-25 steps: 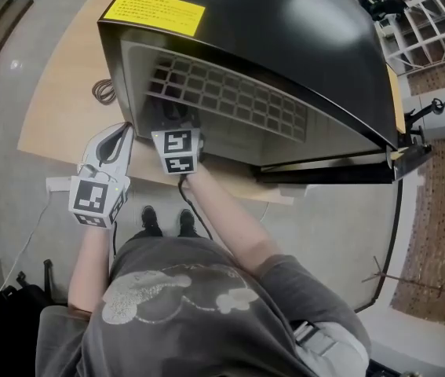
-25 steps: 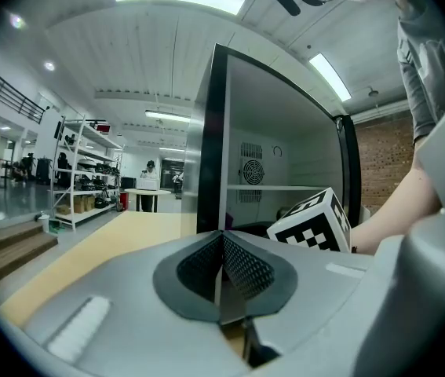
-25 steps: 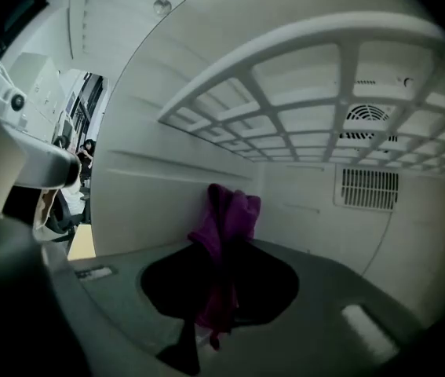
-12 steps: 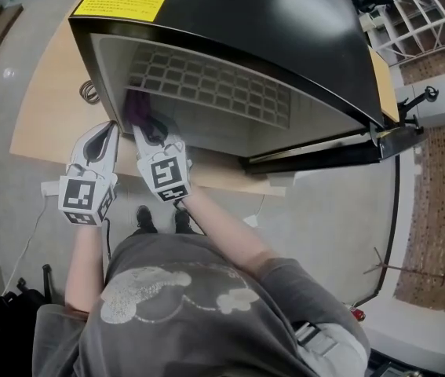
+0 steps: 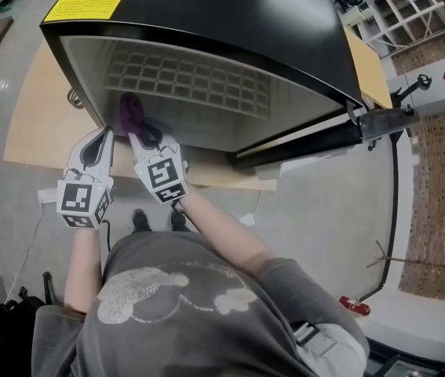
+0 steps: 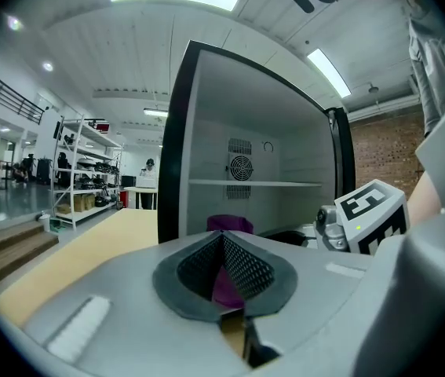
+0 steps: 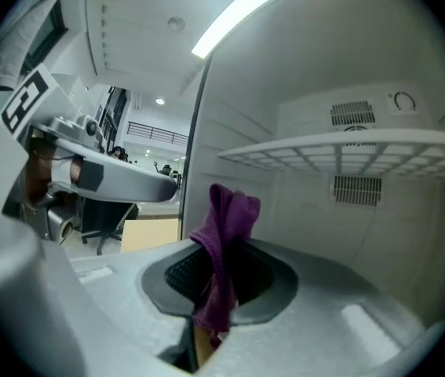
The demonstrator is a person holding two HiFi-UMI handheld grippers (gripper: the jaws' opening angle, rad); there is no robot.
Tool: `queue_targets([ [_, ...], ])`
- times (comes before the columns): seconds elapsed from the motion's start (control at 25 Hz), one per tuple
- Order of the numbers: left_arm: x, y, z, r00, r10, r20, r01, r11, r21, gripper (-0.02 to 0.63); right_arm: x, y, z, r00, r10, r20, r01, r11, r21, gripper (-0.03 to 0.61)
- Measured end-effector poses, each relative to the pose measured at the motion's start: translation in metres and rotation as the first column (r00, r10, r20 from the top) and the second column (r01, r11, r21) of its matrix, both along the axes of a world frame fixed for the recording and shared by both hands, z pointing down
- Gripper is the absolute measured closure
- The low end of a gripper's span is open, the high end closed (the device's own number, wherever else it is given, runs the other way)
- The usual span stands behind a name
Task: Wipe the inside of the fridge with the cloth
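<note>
The black fridge (image 5: 230,10) stands open on a wooden table, white inside, with a wire shelf (image 5: 191,81). My right gripper (image 5: 140,132) is shut on a purple cloth (image 5: 128,112) at the lower left of the opening, close to the left wall. In the right gripper view the cloth (image 7: 226,234) hangs up and over the closed jaws, with the shelf (image 7: 348,151) above. My left gripper (image 5: 106,133) is shut on nothing, just outside the fridge's left edge beside the right one. From the left gripper view the cloth (image 6: 230,225) shows beyond its closed pads.
The fridge door (image 5: 363,124) hangs open to the right. The wooden table (image 5: 34,124) juts out left of the fridge, with a coiled cable (image 5: 71,96) by the fridge's side. A grey box with a red button (image 5: 434,89) stands at far right. Grey floor lies below.
The right gripper has slid left along the fridge floor toward the left wall, and the cloth has come into sight. The left gripper stays alongside it.
</note>
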State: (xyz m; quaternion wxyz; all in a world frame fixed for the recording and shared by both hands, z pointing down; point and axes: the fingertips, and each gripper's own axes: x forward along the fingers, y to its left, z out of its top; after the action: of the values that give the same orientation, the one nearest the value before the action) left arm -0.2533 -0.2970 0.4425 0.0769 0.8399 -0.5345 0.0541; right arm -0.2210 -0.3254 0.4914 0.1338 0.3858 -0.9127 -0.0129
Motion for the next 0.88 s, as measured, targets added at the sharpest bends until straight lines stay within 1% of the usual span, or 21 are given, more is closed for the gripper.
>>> queue_targets([
  [0.08, 0.002, 0.000, 0.001, 1.000, 0.004, 0.004, -0.004, 1.000, -0.005, 0.596, -0.005, -0.007, 0.014, 1.000, -0.017, -0.025, 0.016, 0.999, -0.048, 0.535],
  [0.2, 0.003, -0.003, 0.006, 1.000, 0.004, 0.003, -0.004, 1.000, -0.017, 0.597, -0.016, -0.021, 0.030, 0.999, -0.036, -0.034, 0.032, 0.993, -0.116, 0.535],
  [0.32, 0.003, -0.007, 0.011, 1.000, 0.007, 0.010, -0.006, 1.000, -0.030, 0.596, -0.012, -0.039, 0.046, 0.998, -0.001, -0.065, -0.011, 0.983, -0.184, 0.535],
  [0.52, 0.004, -0.013, 0.014, 1.000, 0.011, 0.016, -0.010, 0.999, -0.038, 0.597, 0.016, -0.057, 0.061, 0.988, 0.059, -0.144, -0.092, 0.969, -0.229, 0.535],
  [0.68, 0.011, -0.017, 0.015, 1.000, 0.028, 0.015, -0.027, 0.999, -0.042, 0.596, 0.042, -0.064, 0.068, 0.978, 0.117, -0.172, -0.158, 0.957, -0.245, 0.535],
  [0.76, 0.015, -0.018, 0.015, 0.999, 0.035, 0.011, -0.035, 0.999, -0.041, 0.596, 0.060, -0.065, 0.069, 0.968, 0.161, -0.192, -0.206, 0.947, -0.247, 0.535],
  [0.88, 0.023, -0.020, 0.015, 0.999, 0.052, 0.008, -0.052, 0.998, -0.041, 0.597, 0.093, -0.062, 0.073, 0.949, 0.228, -0.219, -0.282, 0.922, -0.263, 0.535],
])
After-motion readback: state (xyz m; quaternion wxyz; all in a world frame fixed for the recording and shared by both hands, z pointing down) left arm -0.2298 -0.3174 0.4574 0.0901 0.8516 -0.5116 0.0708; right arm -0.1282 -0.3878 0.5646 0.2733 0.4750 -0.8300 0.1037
